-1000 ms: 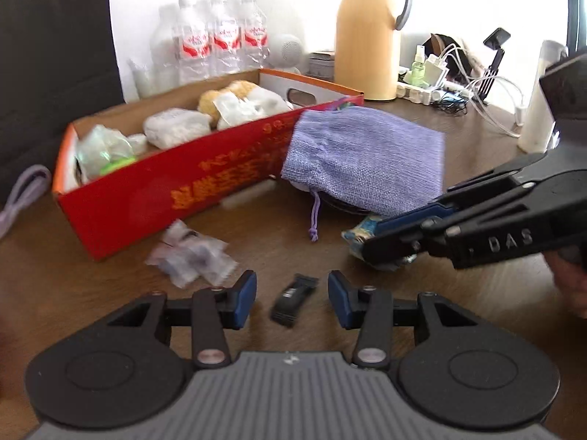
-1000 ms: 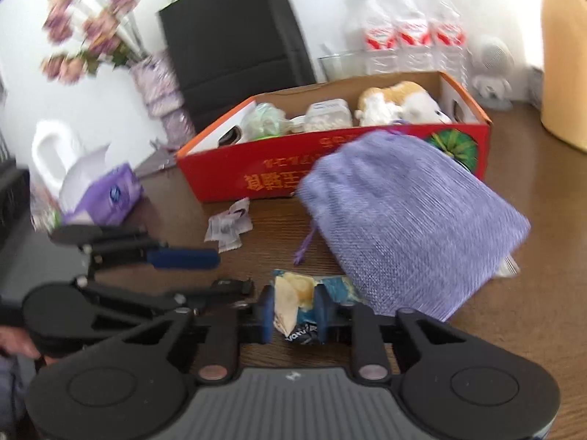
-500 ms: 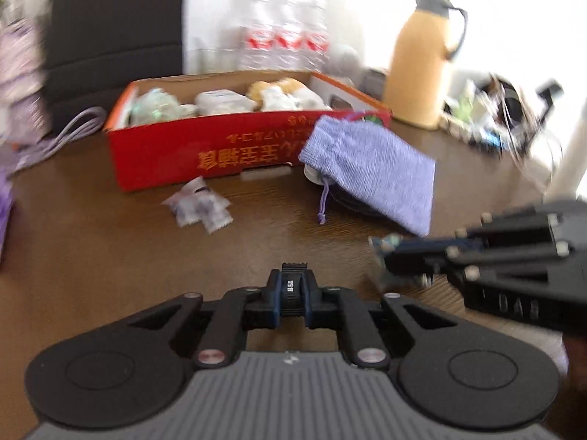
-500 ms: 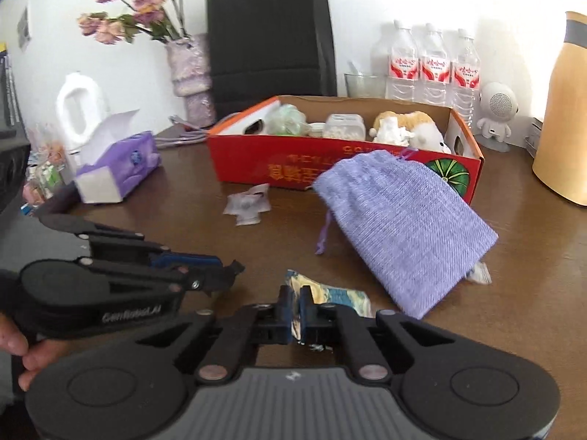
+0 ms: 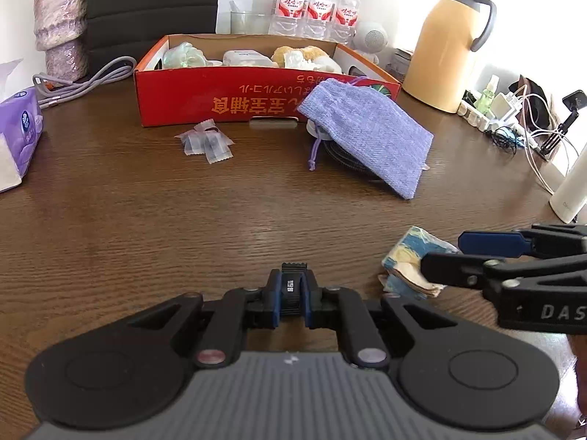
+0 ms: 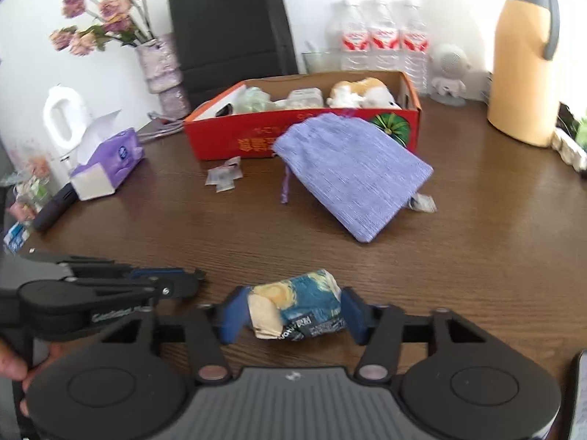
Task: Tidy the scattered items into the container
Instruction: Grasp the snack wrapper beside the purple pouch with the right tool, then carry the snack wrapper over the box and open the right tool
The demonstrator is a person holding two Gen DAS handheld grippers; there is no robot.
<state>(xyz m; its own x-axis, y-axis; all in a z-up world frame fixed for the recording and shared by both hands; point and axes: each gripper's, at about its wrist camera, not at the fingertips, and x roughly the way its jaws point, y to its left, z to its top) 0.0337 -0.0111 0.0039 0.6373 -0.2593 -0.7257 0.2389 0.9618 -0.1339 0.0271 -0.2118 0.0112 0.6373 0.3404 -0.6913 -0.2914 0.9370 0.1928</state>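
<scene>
My left gripper (image 5: 290,299) is shut on a small black clip (image 5: 292,286) and holds it above the wooden table. My right gripper (image 6: 293,310) has its jaws spread wide around a blue and yellow tissue packet (image 6: 299,310), which also shows in the left wrist view (image 5: 411,260). The red cardboard box (image 5: 234,99) stands at the back with several items inside. A purple drawstring pouch (image 5: 367,132) leans against its front, and small clear wrappers (image 5: 205,141) lie before the box.
A purple tissue box (image 5: 18,135) sits at the left. A yellow thermos (image 5: 447,36), water bottles (image 5: 312,7), a vase (image 5: 58,25) and a power strip with cables (image 5: 513,117) line the back and right. A white wrapper (image 6: 422,203) lies by the pouch.
My left gripper closed on the black clip and lifted it back from the box. My right gripper, shut tight on the packet half a second ago, has opened wider and pulled back.
</scene>
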